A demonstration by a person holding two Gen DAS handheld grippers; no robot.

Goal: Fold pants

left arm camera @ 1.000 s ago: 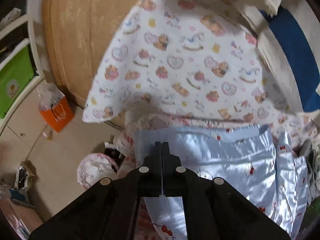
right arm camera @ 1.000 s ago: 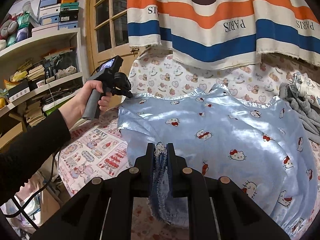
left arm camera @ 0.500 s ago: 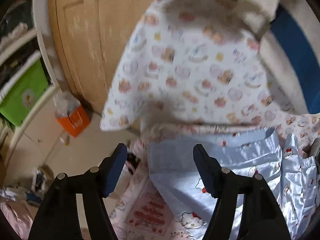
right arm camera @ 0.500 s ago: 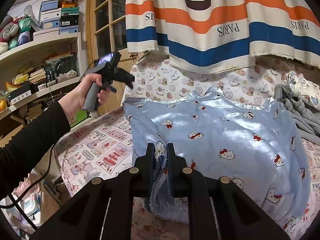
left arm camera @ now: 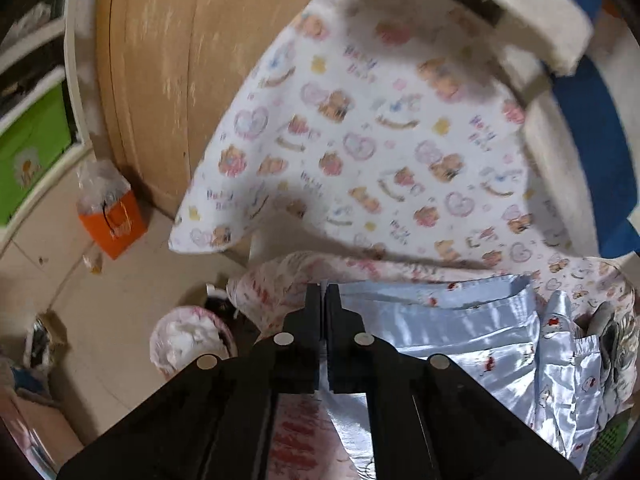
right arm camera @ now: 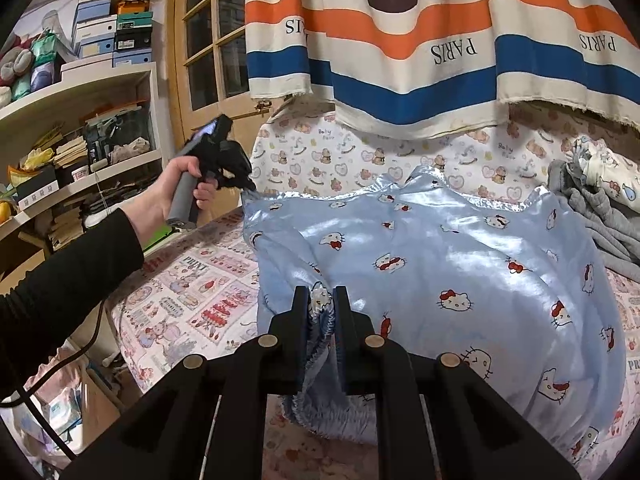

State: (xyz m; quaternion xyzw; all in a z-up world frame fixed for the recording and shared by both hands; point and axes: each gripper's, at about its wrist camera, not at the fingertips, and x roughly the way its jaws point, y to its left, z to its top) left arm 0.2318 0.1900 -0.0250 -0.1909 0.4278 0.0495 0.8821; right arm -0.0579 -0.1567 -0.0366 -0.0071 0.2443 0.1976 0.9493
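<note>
Light blue satin pants [right arm camera: 440,260] with a cat print lie spread on the bed. My right gripper [right arm camera: 322,294] is shut on their gathered elastic waistband at the near edge. A hand in a black sleeve holds my left gripper [right arm camera: 250,190] at the pants' far left corner, where the hem is pinched and lifted a little. In the left wrist view the left gripper [left arm camera: 323,292] has its jaws together, with a thin strip of the blue pants [left arm camera: 440,328] between them.
The printed bed sheet [right arm camera: 192,292] runs to the left edge of the bed. A striped cloth [right arm camera: 400,60] hangs over the teddy-print headboard cover [left arm camera: 360,140]. Grey clothes [right arm camera: 600,216] are piled at the right. Shelves [right arm camera: 80,140], an orange bag [left arm camera: 112,220] and a bin [left arm camera: 188,340] stand beside the bed.
The left gripper opened wide half a second ago and has shut again on the pants' far corner, slightly higher. The right gripper kept its grip and stayed put.
</note>
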